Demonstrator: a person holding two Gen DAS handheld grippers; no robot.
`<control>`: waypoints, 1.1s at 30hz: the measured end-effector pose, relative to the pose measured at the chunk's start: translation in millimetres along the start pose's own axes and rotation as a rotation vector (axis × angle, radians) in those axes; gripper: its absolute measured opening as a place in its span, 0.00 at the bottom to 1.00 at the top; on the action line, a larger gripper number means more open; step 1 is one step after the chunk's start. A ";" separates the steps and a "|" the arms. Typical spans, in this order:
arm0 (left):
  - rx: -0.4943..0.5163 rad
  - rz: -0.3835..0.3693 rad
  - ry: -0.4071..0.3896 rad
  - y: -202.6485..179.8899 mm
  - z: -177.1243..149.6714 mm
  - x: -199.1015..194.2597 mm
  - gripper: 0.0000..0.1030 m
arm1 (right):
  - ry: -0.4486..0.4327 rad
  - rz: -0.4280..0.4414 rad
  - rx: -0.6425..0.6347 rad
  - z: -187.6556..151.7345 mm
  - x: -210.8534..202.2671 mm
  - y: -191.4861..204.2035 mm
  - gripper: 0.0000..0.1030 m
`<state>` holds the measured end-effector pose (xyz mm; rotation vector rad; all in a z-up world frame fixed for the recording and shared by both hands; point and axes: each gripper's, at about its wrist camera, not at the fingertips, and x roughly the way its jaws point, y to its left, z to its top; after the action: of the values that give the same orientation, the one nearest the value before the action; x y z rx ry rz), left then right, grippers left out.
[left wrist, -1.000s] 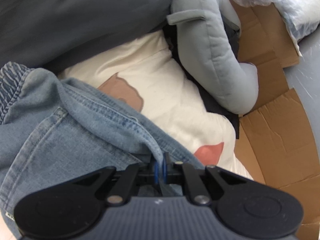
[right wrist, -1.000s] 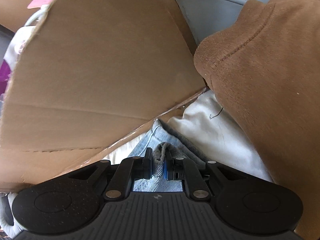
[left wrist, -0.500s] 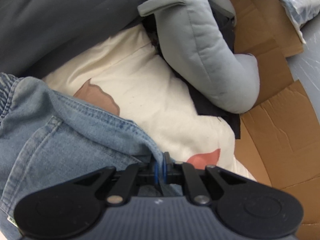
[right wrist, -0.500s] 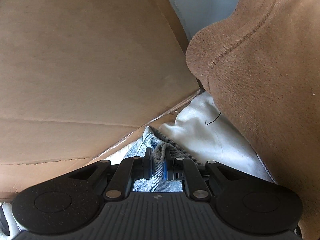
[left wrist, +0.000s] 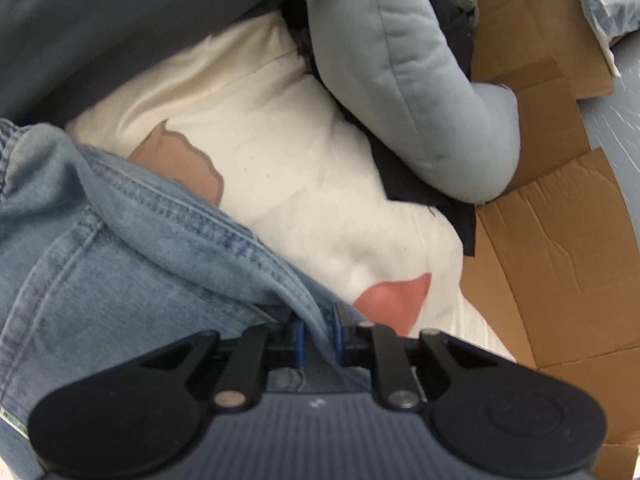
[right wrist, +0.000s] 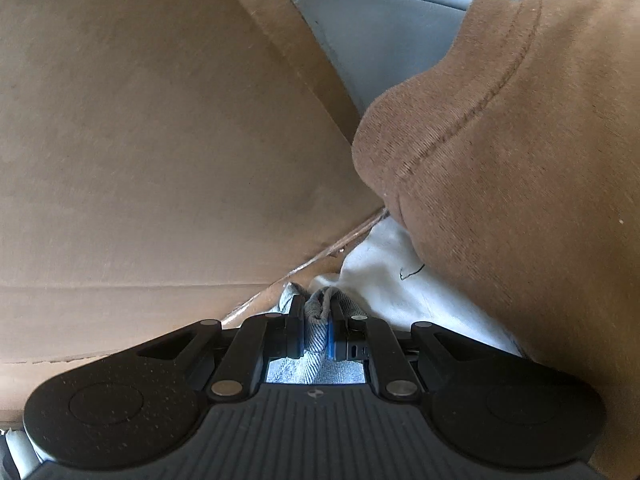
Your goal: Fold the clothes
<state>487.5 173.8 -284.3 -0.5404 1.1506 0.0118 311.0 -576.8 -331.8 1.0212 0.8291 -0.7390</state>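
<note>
We pinch a fold of the jeans (left wrist: pixel 132 264) in our left gripper (left wrist: pixel 319 330), the denim lying across a cream garment (left wrist: pixel 288 152) beside a pale grey sweatshirt (left wrist: pixel 420 80) inside a cardboard box (left wrist: pixel 560 248). Our right gripper (right wrist: pixel 315 330) clamps another bunch of the denim, between a cardboard flap (right wrist: pixel 160 140) and a brown sweater (right wrist: pixel 520 180) resting on white cloth (right wrist: pixel 384 276).

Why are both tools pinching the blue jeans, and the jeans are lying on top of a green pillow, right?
Almost. Both tools do pinch the blue jeans: the left tool and the right tool are each shut on denim. But the pillow under the jeans is cream white with brown and pink patches, not green. The left wrist view shows it.
</note>
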 end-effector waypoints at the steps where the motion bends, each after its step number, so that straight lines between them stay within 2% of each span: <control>1: 0.009 0.005 -0.004 -0.5 -0.2 0.1 0.10 | 0.001 -0.002 0.001 -0.2 0.5 0.4 0.09; 7: 0.011 0.011 -0.028 1.8 -1.1 1.3 0.06 | 0.009 -0.005 -0.043 -3.0 -4.6 7.6 0.10; 15: 0.007 0.041 -0.021 -5.1 0.3 4.6 0.09 | 0.013 0.086 -0.006 -5.8 -20.3 -4.4 0.19; 19: 0.026 0.022 0.000 -10.3 -2.1 1.7 0.16 | 0.004 0.150 0.014 -9.4 -29.7 -10.8 0.34; 22: 0.037 0.021 0.004 -12.5 -4.6 2.7 0.12 | -0.006 0.184 0.002 -14.6 -34.2 -12.0 0.35; 25: 0.041 0.019 -0.009 -8.5 -7.0 -1.0 0.06 | -0.018 0.179 -0.035 -23.6 -32.6 -11.1 0.35; 28: 0.059 0.021 -0.016 -5.7 -8.0 -5.4 0.05 | -0.008 0.165 -0.056 -34.2 -28.6 -14.2 0.35; 33: 0.077 0.038 -0.027 -5.0 -2.7 -10.6 0.05 | -0.001 0.071 -0.119 -47.3 -26.3 -23.6 0.35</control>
<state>482.1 171.1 -273.9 -0.4487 1.1298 0.0068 267.0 -537.4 -332.8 0.9385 0.8227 -0.6222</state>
